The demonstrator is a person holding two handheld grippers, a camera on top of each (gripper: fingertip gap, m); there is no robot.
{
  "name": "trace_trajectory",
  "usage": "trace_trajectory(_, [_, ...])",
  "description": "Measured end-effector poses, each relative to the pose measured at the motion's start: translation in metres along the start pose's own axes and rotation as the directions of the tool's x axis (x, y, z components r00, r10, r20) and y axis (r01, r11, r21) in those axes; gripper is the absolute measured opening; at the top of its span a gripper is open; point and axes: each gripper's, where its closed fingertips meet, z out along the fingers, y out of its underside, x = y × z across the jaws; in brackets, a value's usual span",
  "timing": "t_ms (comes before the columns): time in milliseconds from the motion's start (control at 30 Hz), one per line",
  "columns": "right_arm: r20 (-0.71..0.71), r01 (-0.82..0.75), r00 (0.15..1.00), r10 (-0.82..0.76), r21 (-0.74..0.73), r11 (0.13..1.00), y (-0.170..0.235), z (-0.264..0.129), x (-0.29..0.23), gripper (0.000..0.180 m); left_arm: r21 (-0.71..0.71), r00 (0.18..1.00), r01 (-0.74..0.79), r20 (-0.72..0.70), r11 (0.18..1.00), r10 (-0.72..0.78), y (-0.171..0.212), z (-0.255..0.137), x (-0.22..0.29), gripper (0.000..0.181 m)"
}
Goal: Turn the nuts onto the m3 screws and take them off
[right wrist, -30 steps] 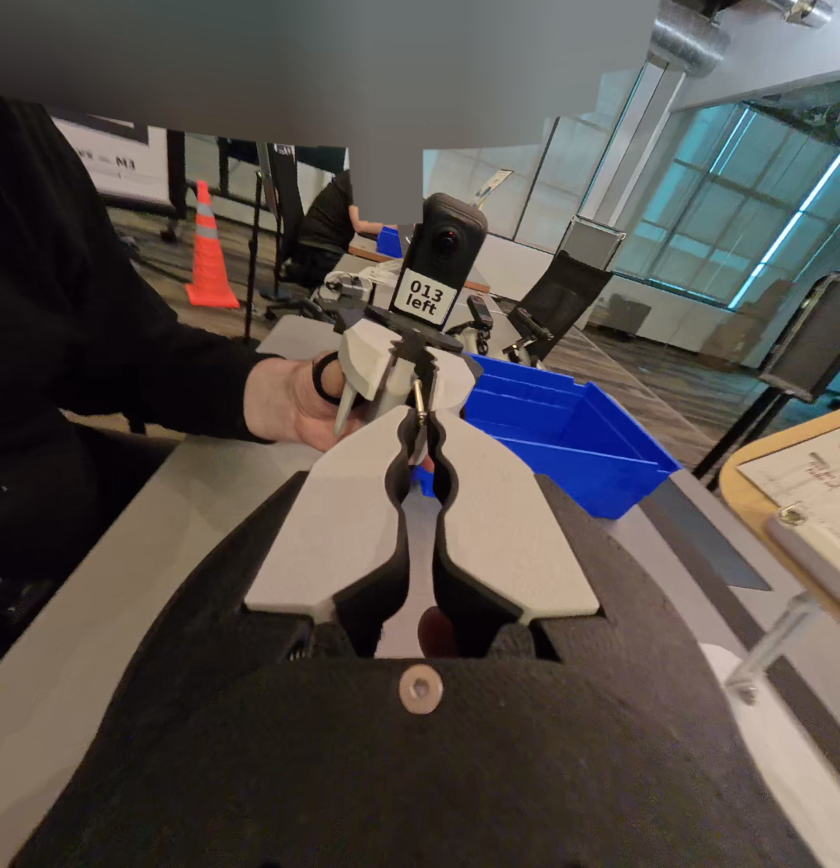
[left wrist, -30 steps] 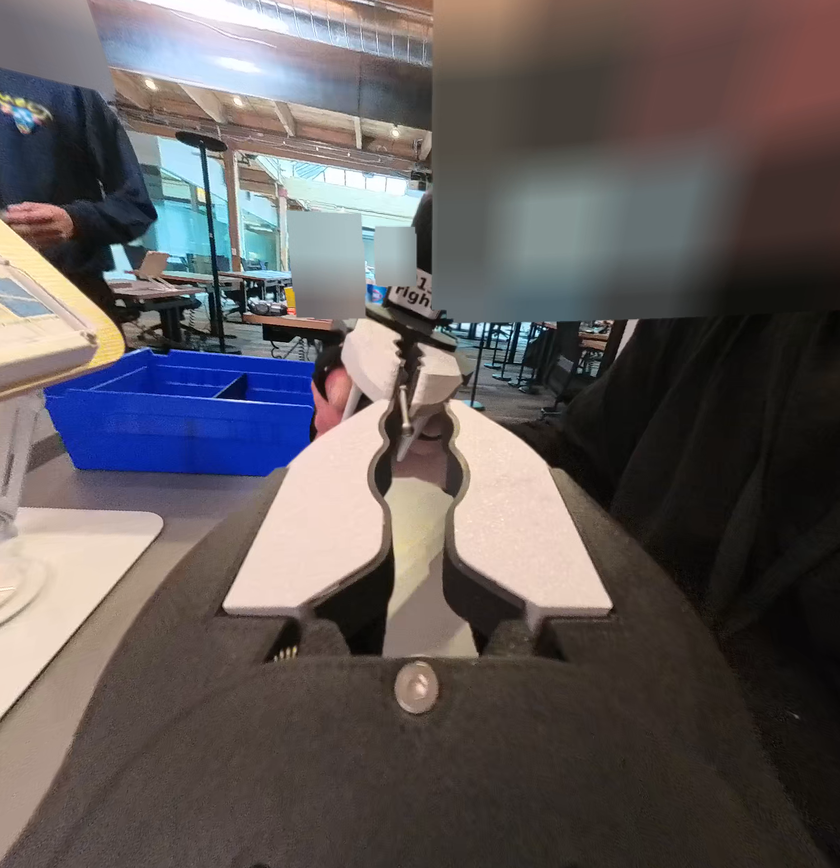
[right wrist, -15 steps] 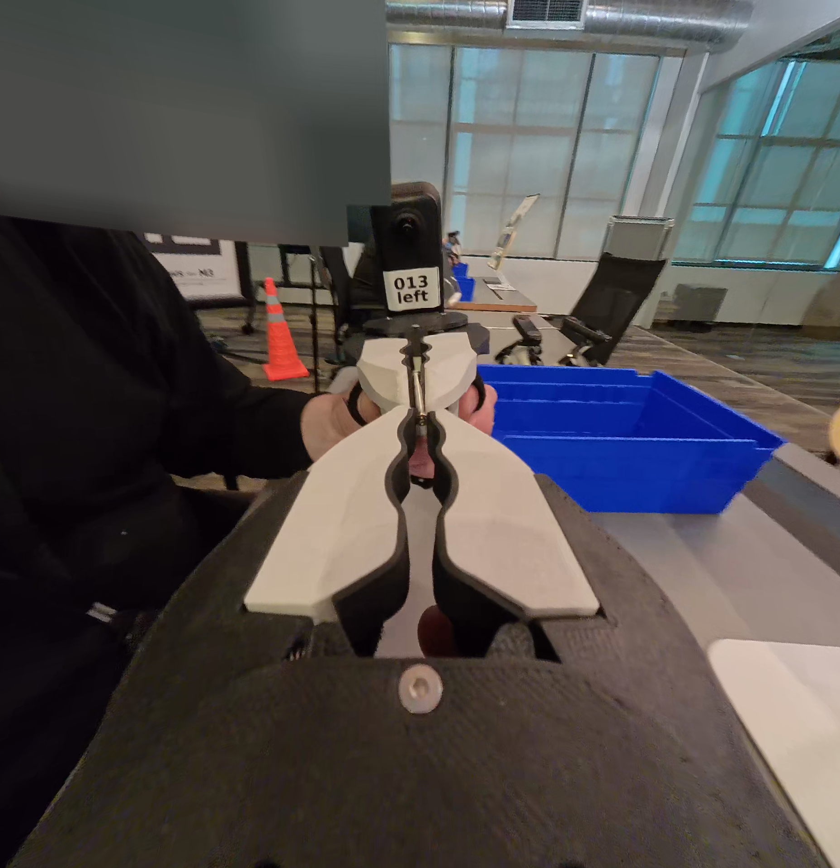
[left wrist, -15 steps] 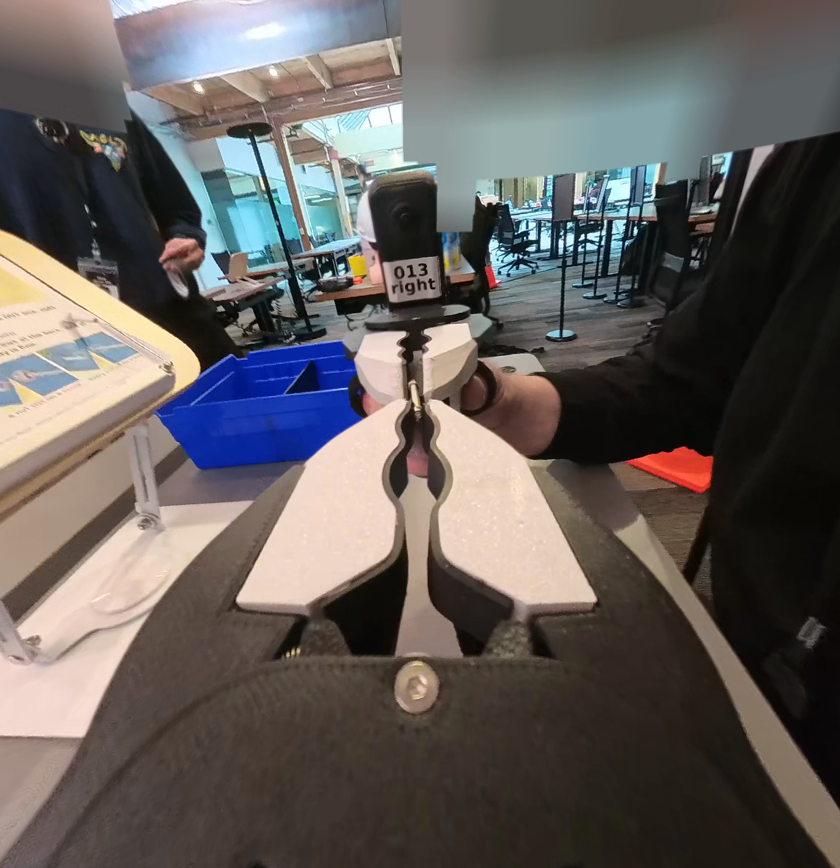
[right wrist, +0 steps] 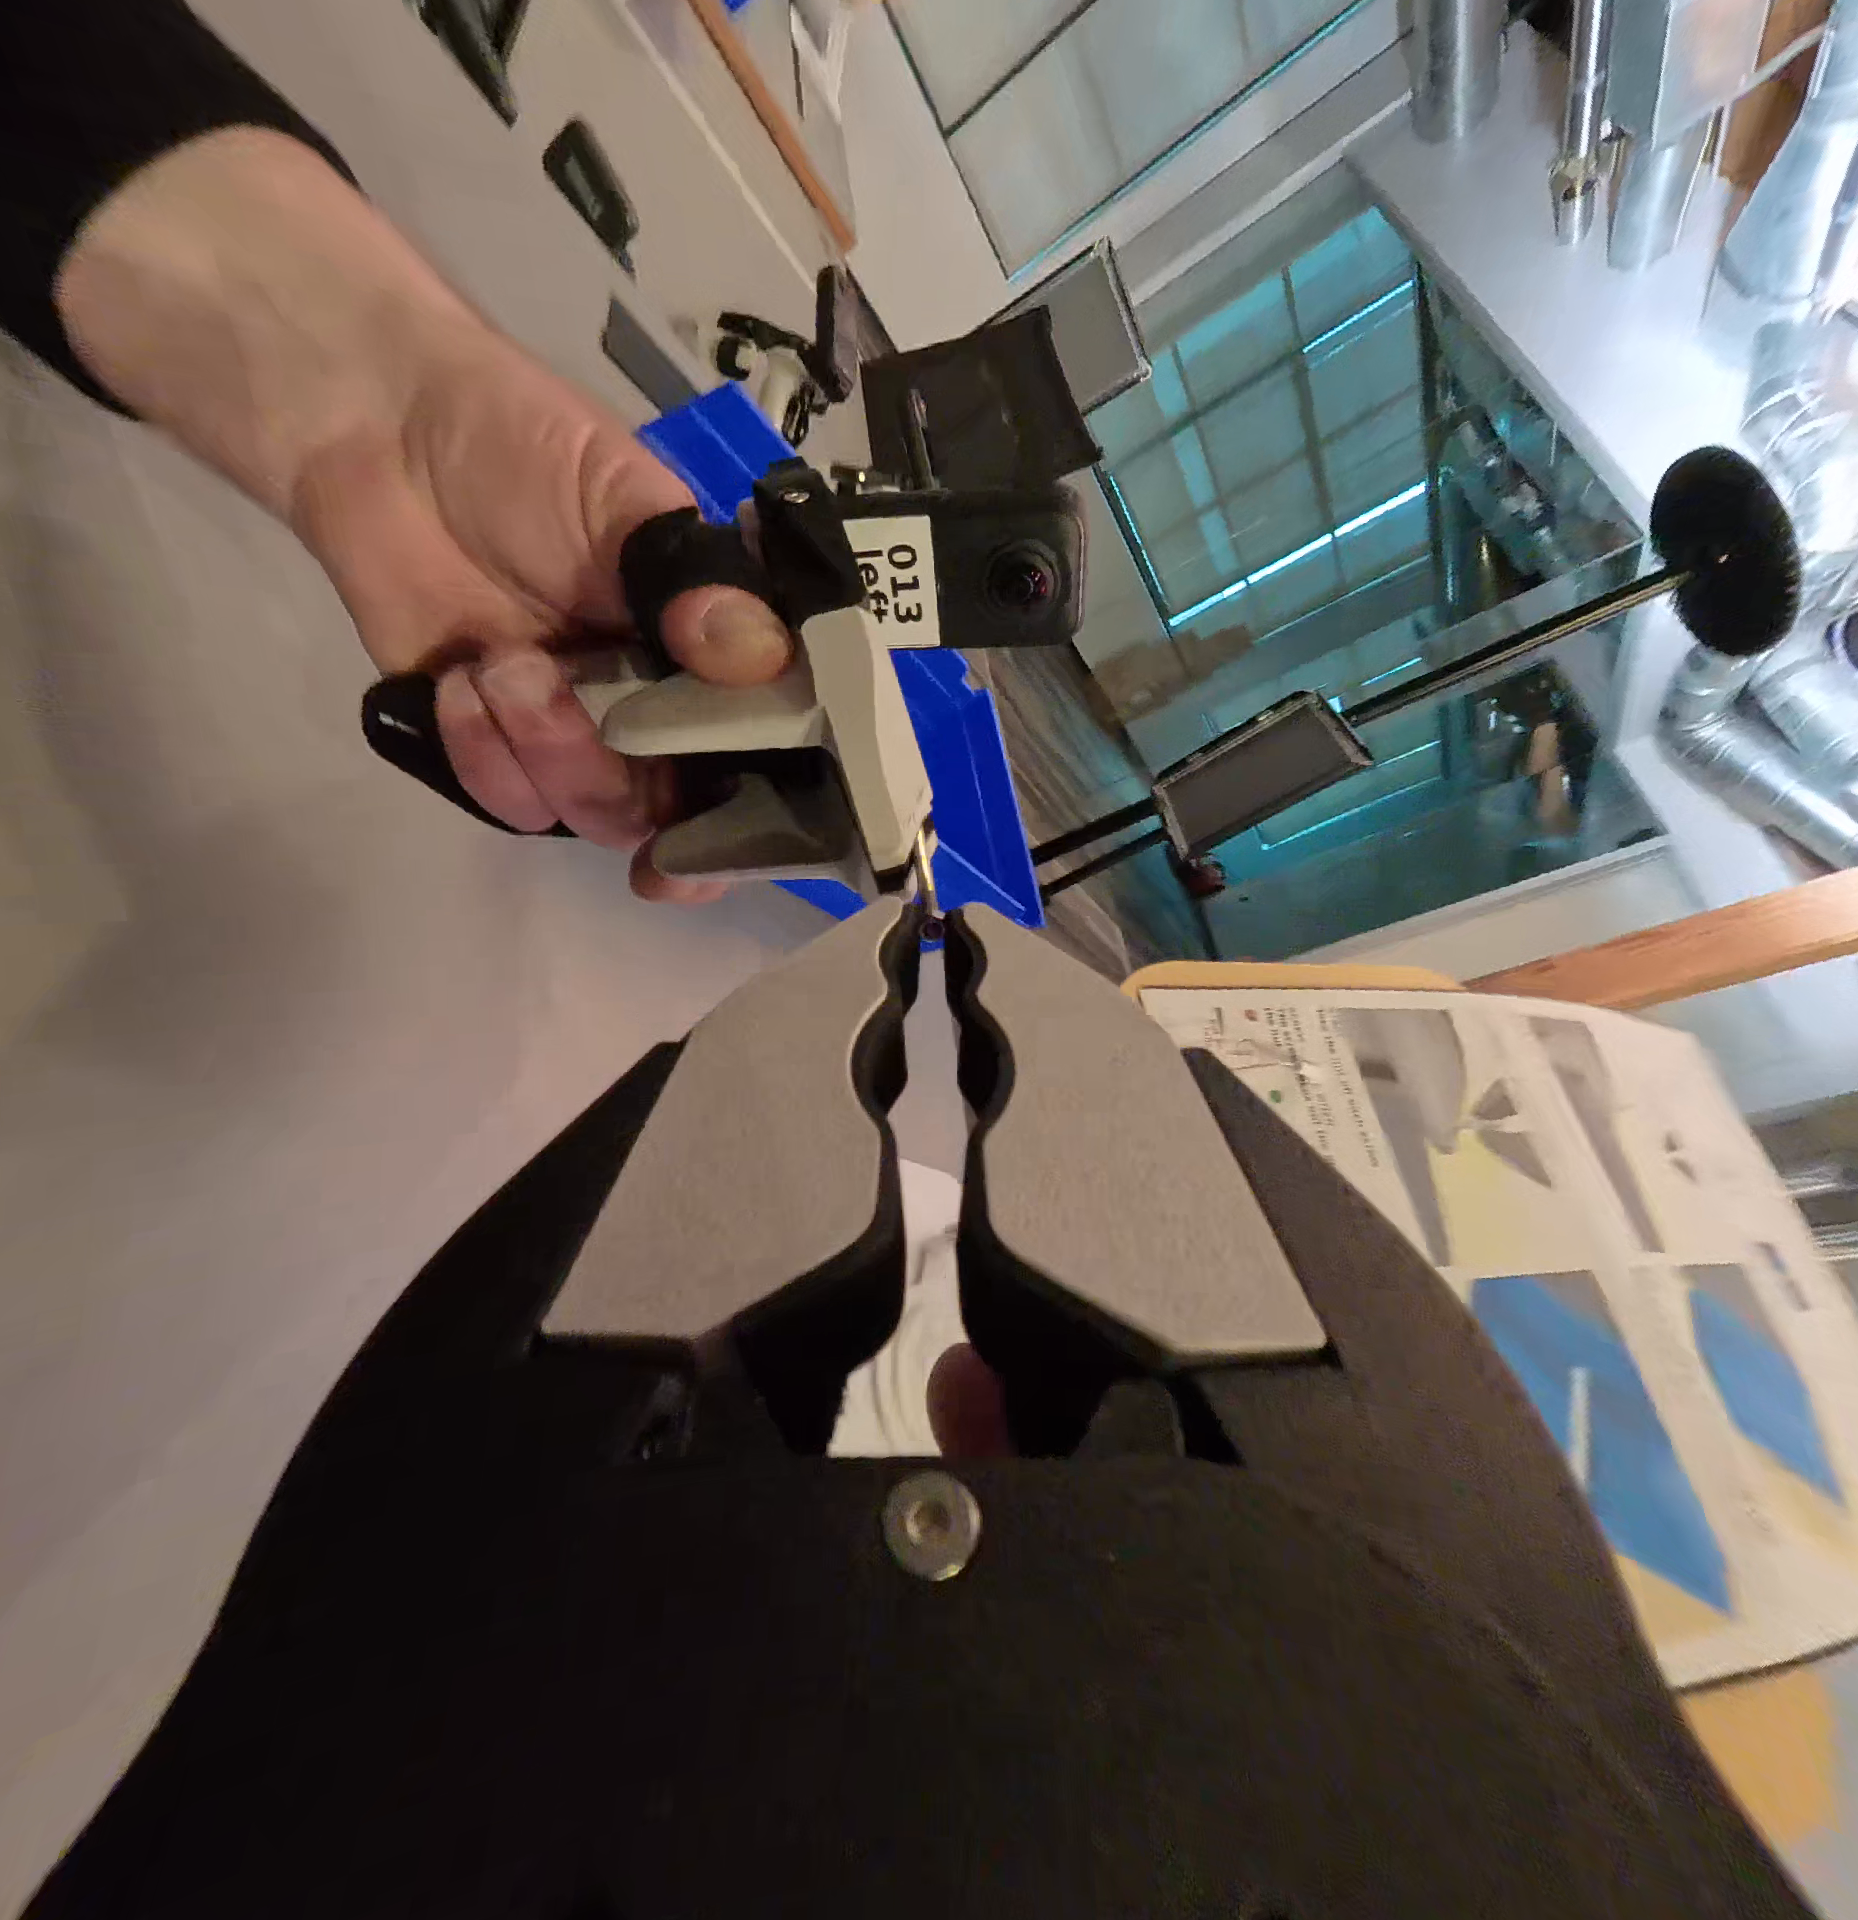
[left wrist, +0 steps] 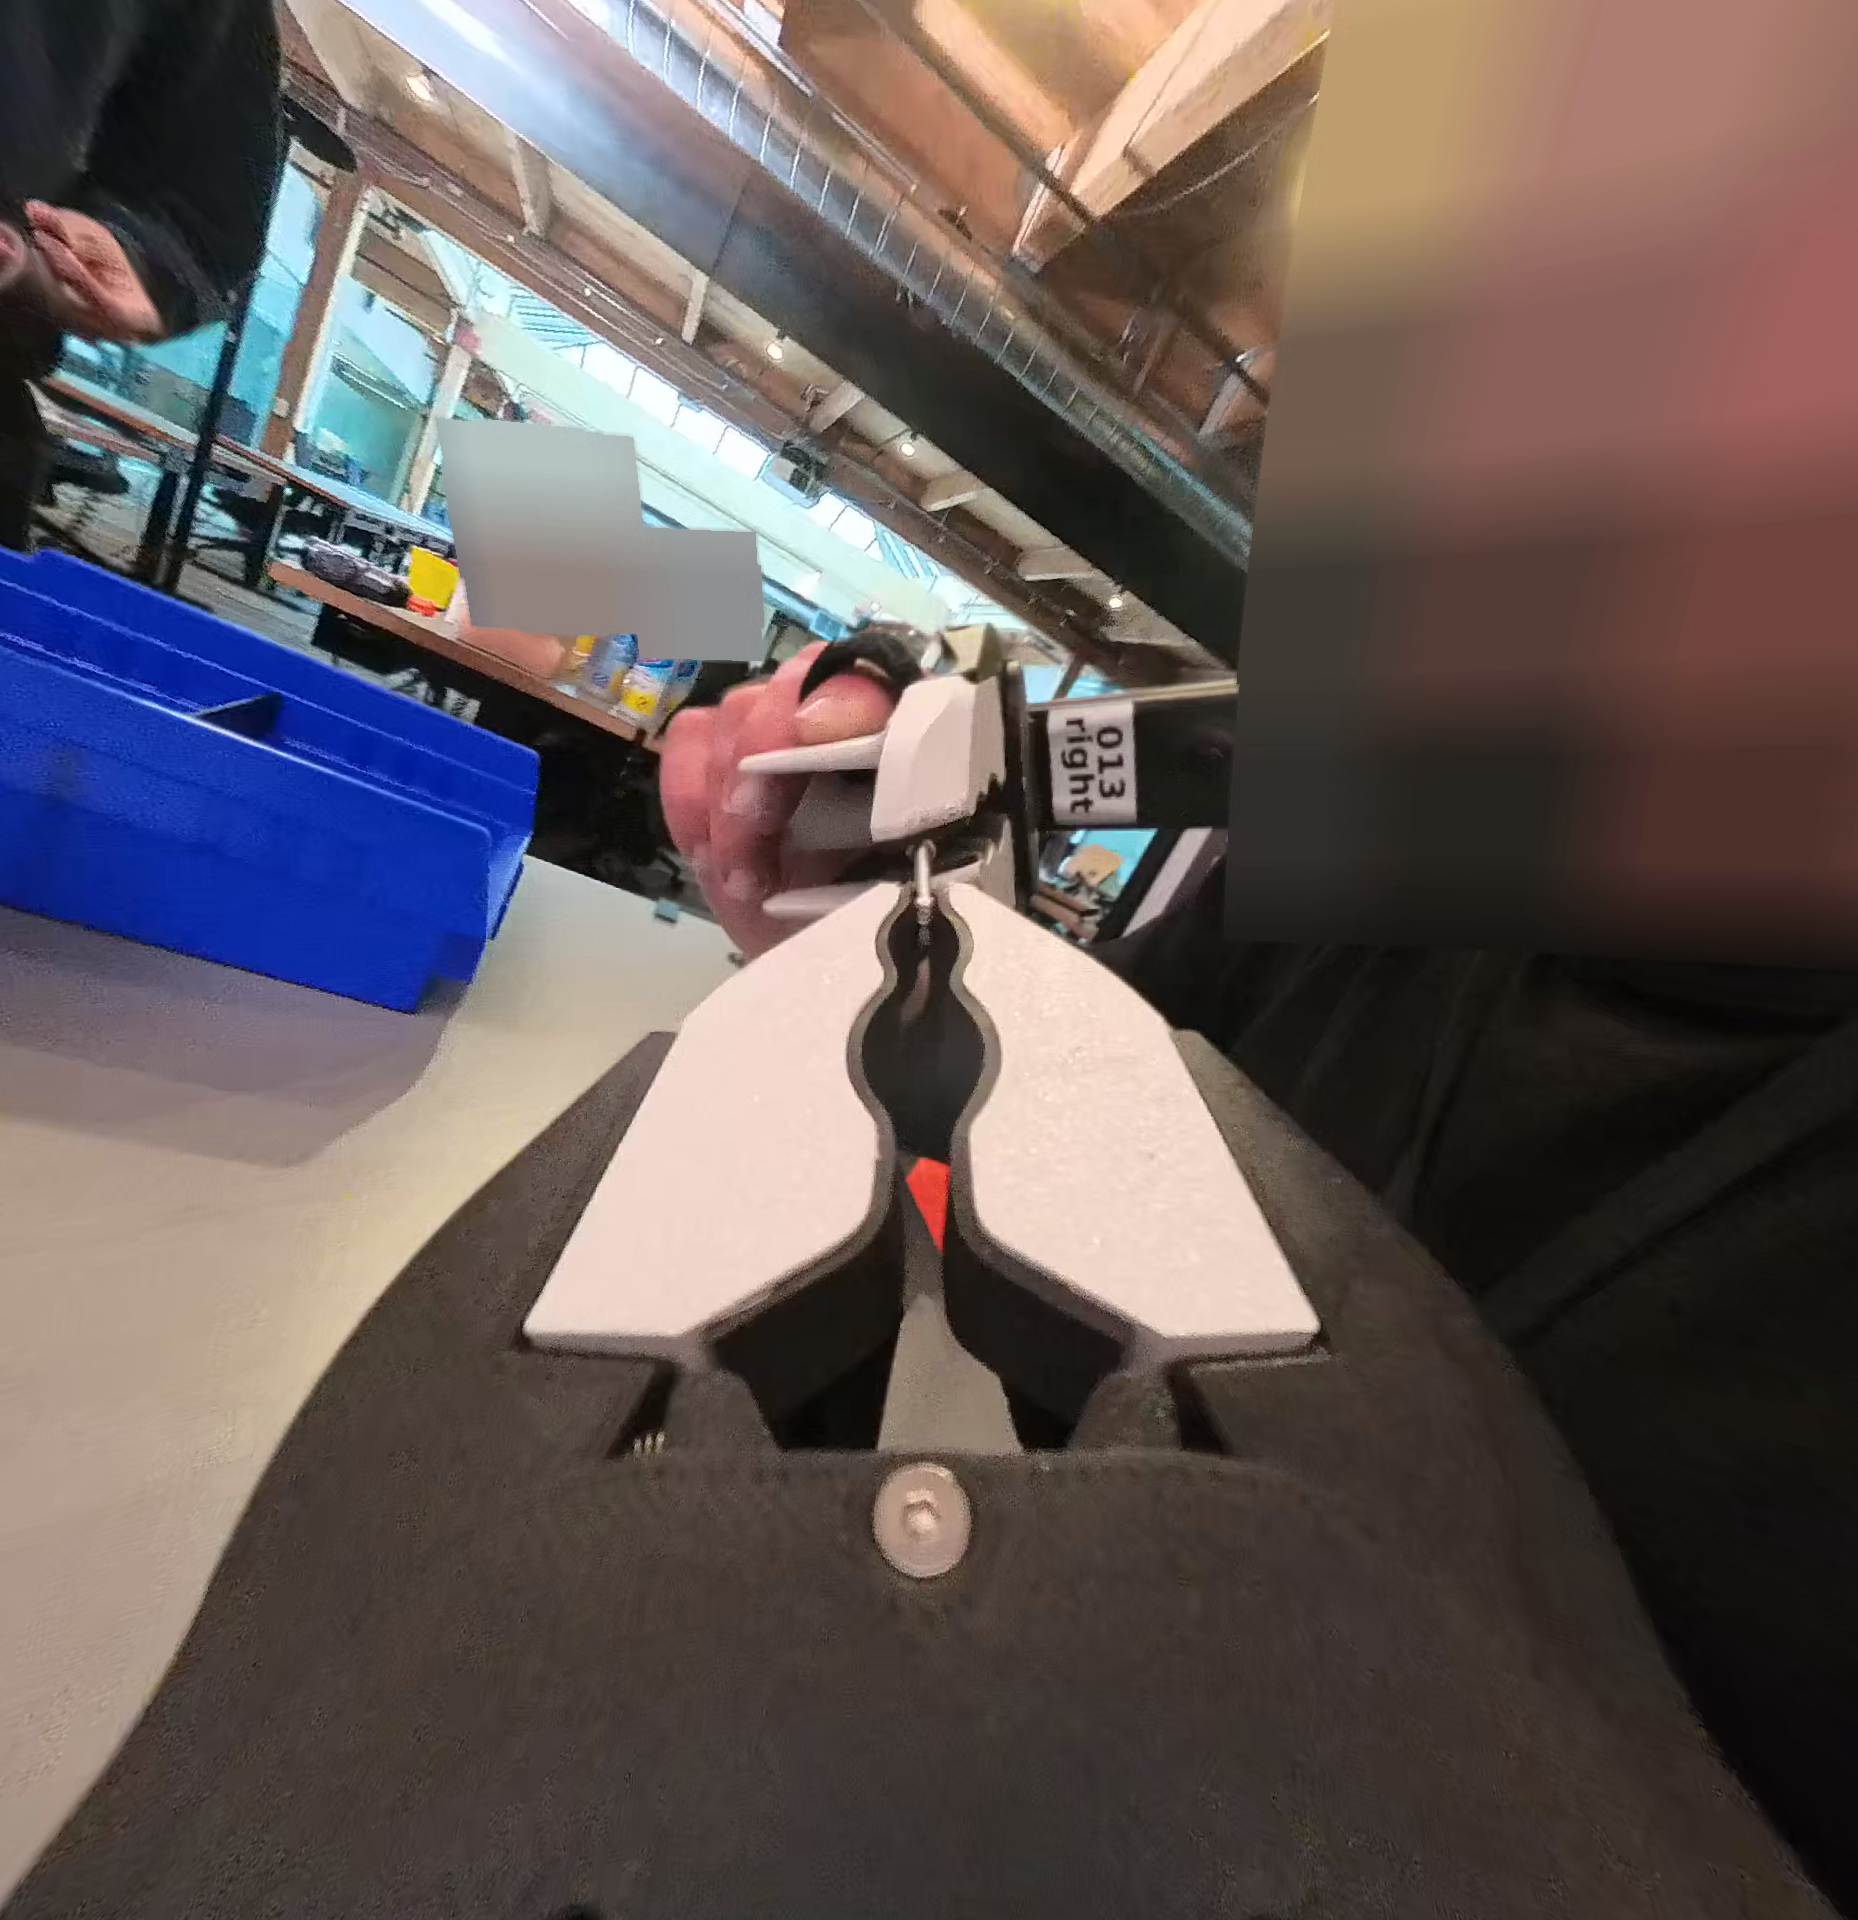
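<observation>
My two grippers meet tip to tip above the table, with one thin silver M3 screw bridging them. My left gripper is shut on the screw, whose shaft runs back into the gap between its fingers. In the right wrist view the screw sticks out of the left gripper into my right gripper, which is shut on a small dark nut at the screw's end. In the left wrist view the right gripper lies rolled on its side.
A blue divided bin stands on the grey table and also shows behind the grippers. An instruction board on a stand is on the right. A person in a dark top stands beyond the bin.
Both views have rolled sharply. The grippers have twisted about a quarter turn against each other around the screw, still tip to tip. Half a second ago each saw the other upright.
</observation>
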Motion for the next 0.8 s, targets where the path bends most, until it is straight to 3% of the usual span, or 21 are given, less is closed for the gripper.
trace_trajectory(133, [0.011,0.045,0.999,-0.045,-0.024,0.999,0.004,0.001,0.0,0.005,0.003,0.999,0.032,-0.009,0.999,-0.032,0.002,-0.001,-0.003,0.002])
trace_trajectory(267, [0.063,-0.154,0.987,0.15,0.064,0.986,0.001,0.0,0.002,0.005,0.013,0.999,-0.047,-0.006,0.999,0.047,-0.001,0.001,0.001,0.004])
trace_trajectory(333, [0.093,-0.284,0.957,0.275,0.105,0.953,0.002,-0.003,0.004,0.005,-0.018,0.987,-0.15,0.048,0.989,0.151,-0.001,0.002,0.0,0.019])
trace_trajectory(533, [0.303,-0.692,0.717,0.628,0.199,0.694,0.005,-0.01,0.0,0.005,-0.19,0.812,-0.509,0.219,0.84,0.541,-0.004,0.0,-0.004,0.028])
trace_trajectory(800, [0.51,-0.904,0.423,0.749,0.183,0.385,0.004,-0.013,-0.013,0.005,-0.303,0.683,-0.641,0.194,0.705,0.704,0.006,0.006,-0.002,0.006])
